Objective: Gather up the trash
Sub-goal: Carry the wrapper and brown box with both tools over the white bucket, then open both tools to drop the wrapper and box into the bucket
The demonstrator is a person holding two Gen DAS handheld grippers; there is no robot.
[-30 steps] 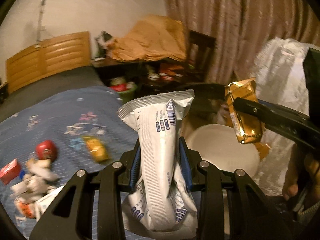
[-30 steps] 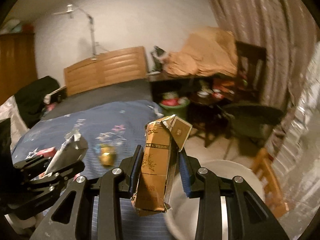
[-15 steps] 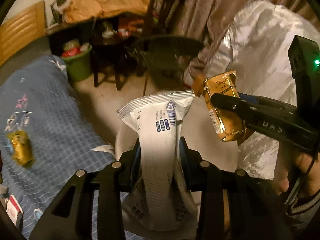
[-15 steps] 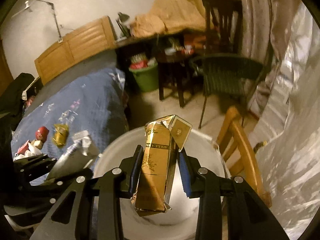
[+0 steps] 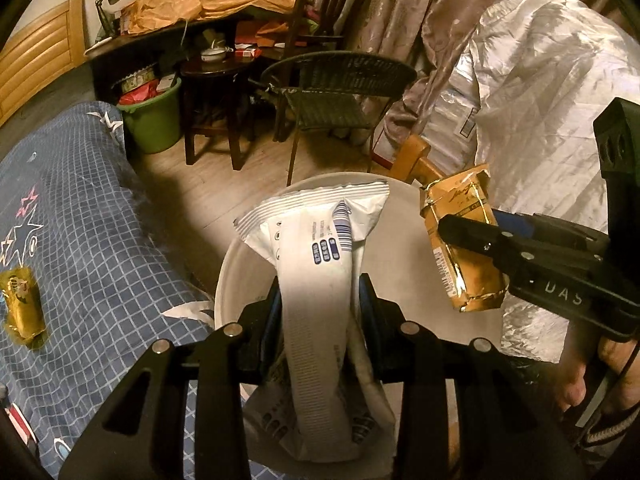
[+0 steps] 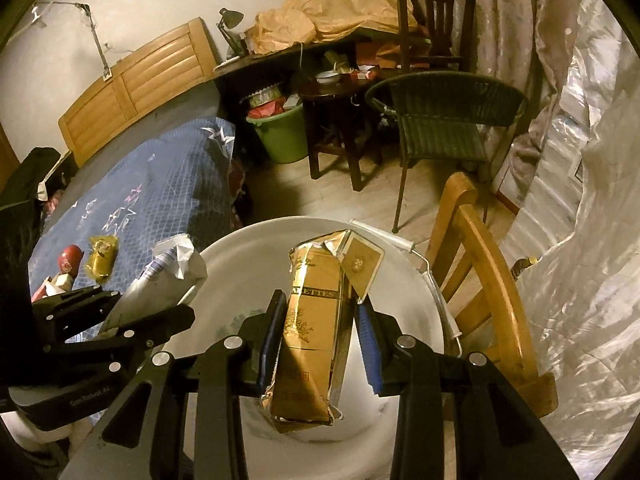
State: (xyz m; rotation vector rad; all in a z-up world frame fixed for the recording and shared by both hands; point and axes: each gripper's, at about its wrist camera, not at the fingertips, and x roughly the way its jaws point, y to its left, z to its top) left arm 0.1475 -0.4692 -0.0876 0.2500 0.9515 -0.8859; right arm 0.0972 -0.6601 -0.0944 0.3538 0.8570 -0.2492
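My left gripper (image 5: 318, 300) is shut on a white wrapper (image 5: 320, 264) with blue print, held upright over the white basin (image 5: 400, 256) on the floor. To its right, my right gripper (image 5: 456, 236) clamps a crumpled gold cigarette pack (image 5: 460, 240). In the right wrist view the right gripper (image 6: 316, 324) grips that gold pack (image 6: 316, 328) above the basin (image 6: 248, 276), and the left gripper (image 6: 160, 312) with the white wrapper (image 6: 160, 276) hangs over the basin's left rim. More trash lies on the bed: a yellow packet (image 6: 102, 258) and a red item (image 6: 70, 260).
A blue checked bedspread (image 5: 80, 216) lies left of the basin. A wooden chair (image 6: 480, 264) stands close on the basin's right, beside silvery plastic sheeting (image 5: 540, 80). Farther back are a dark wicker chair (image 5: 336, 92), a green bucket (image 5: 154, 120), a cluttered desk and curtains.
Both grippers swung from over the bed to the right and down, and now hang over the white basin. Each keeps its hold on its piece of trash.
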